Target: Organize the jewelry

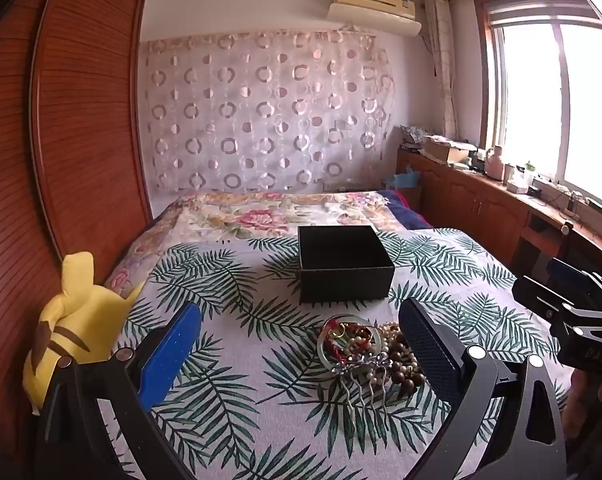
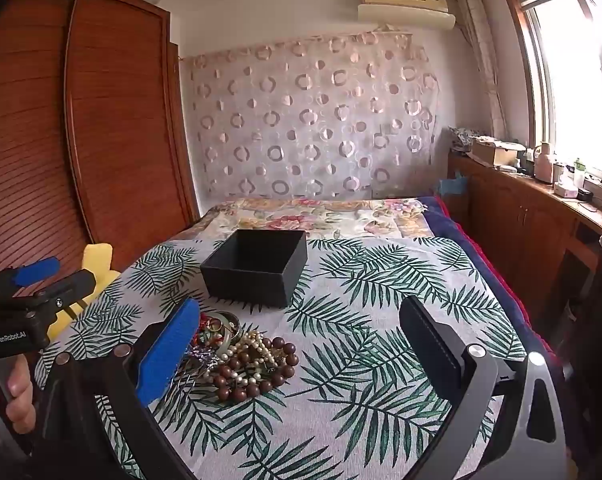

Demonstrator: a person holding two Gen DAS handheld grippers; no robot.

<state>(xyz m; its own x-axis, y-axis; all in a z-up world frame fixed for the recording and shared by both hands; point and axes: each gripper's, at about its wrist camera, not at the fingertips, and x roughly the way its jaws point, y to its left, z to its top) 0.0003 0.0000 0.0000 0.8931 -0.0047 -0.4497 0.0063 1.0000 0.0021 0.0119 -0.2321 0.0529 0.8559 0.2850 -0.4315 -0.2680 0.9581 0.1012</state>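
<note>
Hovering with jaws wide and empty, both grippers, left [image 1: 301,344] and right [image 2: 297,344], face the jewelry pile [image 2: 241,354] on the bed beside the empty black box [image 2: 257,266]; first pick pending.

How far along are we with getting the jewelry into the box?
Nothing looks done yet: the black box shows no jewelry in the part of its interior that is visible. Nothing is in hand; the left tongs and right tongs are both open. Left to do: the whole jewelry pile, including the metal hair comb, still sits on the leaf-print cloth.
</note>
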